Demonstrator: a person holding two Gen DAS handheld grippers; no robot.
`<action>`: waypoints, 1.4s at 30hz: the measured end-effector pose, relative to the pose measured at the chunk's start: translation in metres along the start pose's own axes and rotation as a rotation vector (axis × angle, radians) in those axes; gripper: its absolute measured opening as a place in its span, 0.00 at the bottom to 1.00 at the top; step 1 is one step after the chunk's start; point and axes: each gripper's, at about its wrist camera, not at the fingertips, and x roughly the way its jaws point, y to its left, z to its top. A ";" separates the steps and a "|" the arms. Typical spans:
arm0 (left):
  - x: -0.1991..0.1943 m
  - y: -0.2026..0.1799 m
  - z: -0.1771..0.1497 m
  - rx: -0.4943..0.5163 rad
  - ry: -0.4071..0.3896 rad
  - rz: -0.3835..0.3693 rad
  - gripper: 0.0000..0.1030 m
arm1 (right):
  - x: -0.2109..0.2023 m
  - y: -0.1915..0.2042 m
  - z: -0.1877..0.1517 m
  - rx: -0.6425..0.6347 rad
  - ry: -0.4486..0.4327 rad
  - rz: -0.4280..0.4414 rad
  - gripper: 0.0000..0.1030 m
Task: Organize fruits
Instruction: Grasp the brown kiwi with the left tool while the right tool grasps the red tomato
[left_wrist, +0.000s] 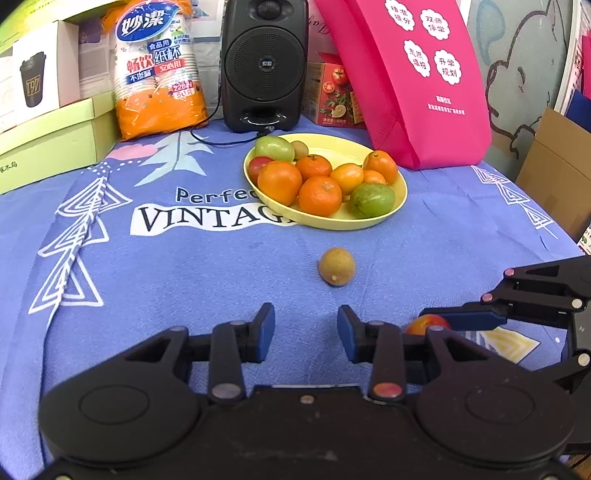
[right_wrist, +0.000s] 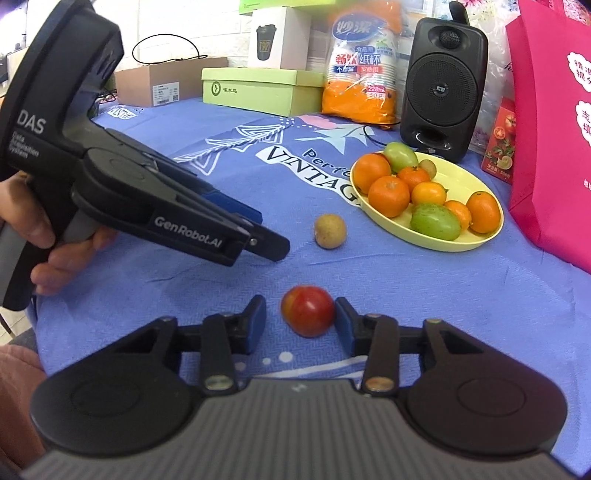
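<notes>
A red tomato-like fruit lies on the blue cloth between the fingers of my right gripper. The right pad touches its side, while the left pad stands a little apart, so the gripper is open around it. A small brown kiwi-like fruit rests on the cloth just ahead of my left gripper, which is open and holds nothing. Behind it a yellow plate carries several oranges, two green fruits and a red one. In the left wrist view the right gripper and red fruit show at the right.
A black speaker, a pack of paper cups, a pink bag and a green box line the back of the table. A cardboard box stands off the right edge. A hand holds the left gripper.
</notes>
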 end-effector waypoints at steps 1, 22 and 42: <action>0.000 0.000 0.000 0.002 0.001 -0.002 0.36 | -0.001 -0.001 0.000 0.001 0.000 0.002 0.30; 0.048 -0.017 0.025 0.054 -0.016 -0.042 0.24 | -0.024 -0.019 -0.019 0.063 -0.010 -0.045 0.28; 0.070 -0.023 0.042 0.054 -0.009 -0.032 0.23 | -0.020 -0.018 -0.019 0.069 -0.013 -0.053 0.29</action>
